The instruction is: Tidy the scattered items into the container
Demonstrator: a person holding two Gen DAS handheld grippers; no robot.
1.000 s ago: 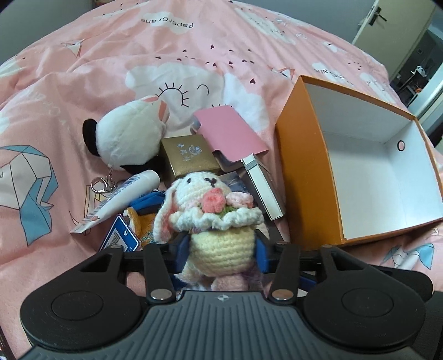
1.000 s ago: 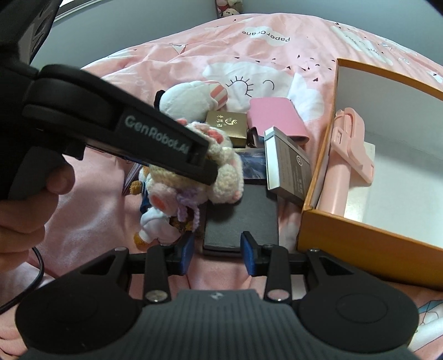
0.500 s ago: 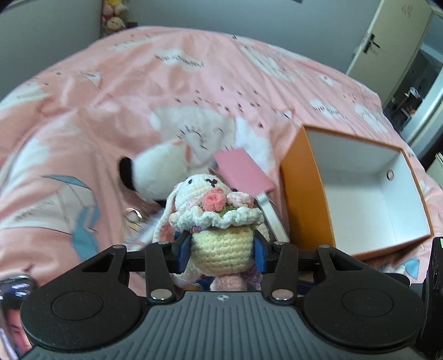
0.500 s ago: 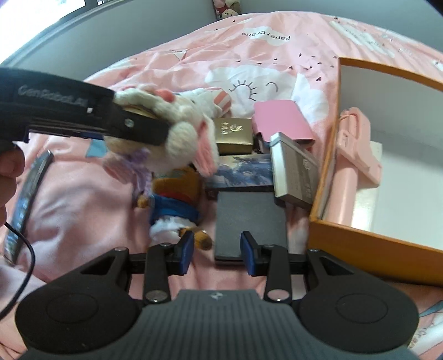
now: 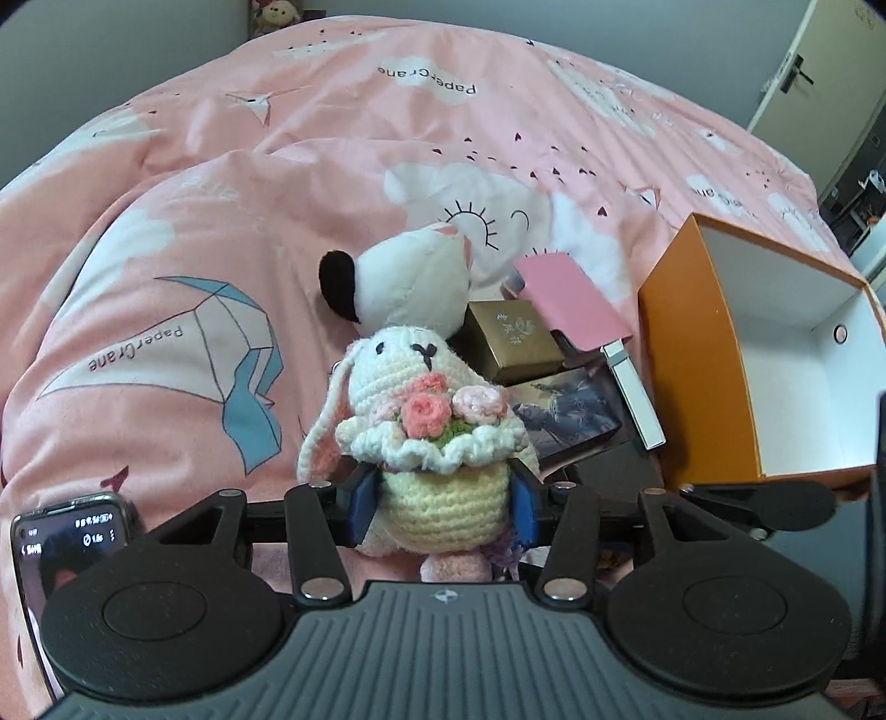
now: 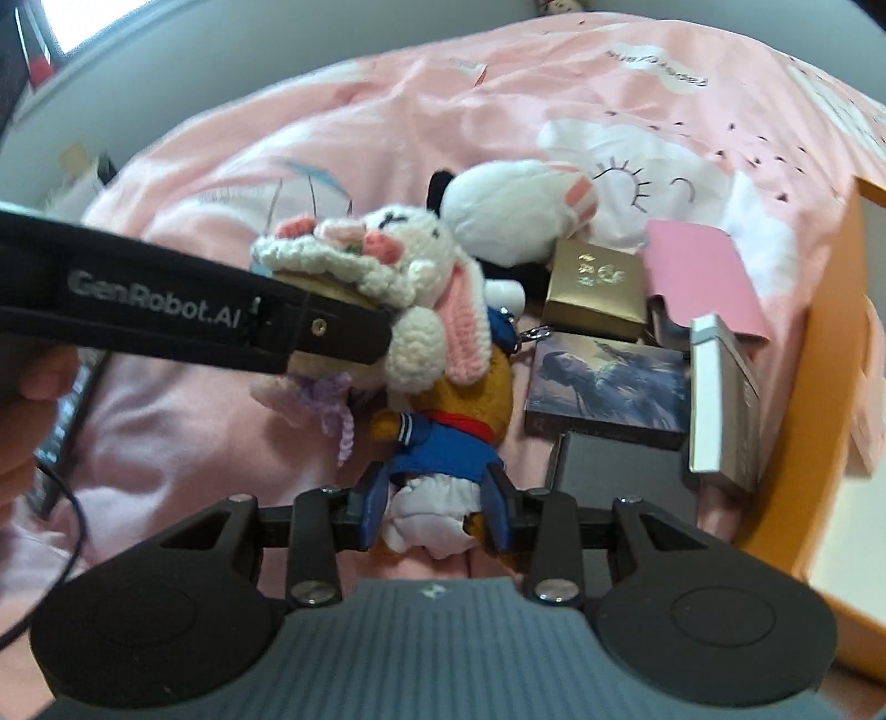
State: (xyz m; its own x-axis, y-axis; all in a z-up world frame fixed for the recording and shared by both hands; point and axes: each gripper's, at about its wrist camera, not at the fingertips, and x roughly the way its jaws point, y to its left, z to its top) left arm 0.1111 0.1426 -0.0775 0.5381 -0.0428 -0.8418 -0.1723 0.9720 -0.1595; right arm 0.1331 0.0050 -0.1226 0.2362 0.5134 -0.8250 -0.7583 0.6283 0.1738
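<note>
Bed as work surface: pink bedspread (image 5: pixel 277 183), rumpled, printed w/ white clouds, suns, blue paper cranes and "PaperCrane" lettering. Grey wall (image 5: pixel 111 55) behind, a couple of soft toys (image 5: pixel 271 11) at the far edge, pale door (image 5: pixel 797 72) w/ dark handle at far right.

Left gripper (image 5: pixel 443 507) clenched on the crochet bunny (image 5: pixel 437 421) at its cream body, pads on both sides, bunny lifted clear of the bedding. Jaws just been opening a little, bunny between them all the same.

Right gripper (image 6: pixel 434 507) low over the pile, straddling the white bottom of the duck plush (image 6: pixel 443 443) in a blue sailor top. Not clenched as far as seen; view blurred, so pad contact can't be told.

Orange box (image 5: pixel 692 354) – white inside, open top – on the bedspread at right, well apart from the bunny.

Rest of the clutter between bunny and box: white plush w/ black ear (image 5: pixel 415 282), gold box (image 5: pixel 512 340), pink pouch (image 5: pixel 570 304), picture box (image 5: pixel 570 410), silver case (image 5: pixel 637 399) leaning by the orange wall, flat black item (image 6: pixel 620 471). Phone (image 5: pixel 72 548), screen lit, at lower left. Person's hand (image 6: pixel 27 415) at the left edge in the right wrist view.
</note>
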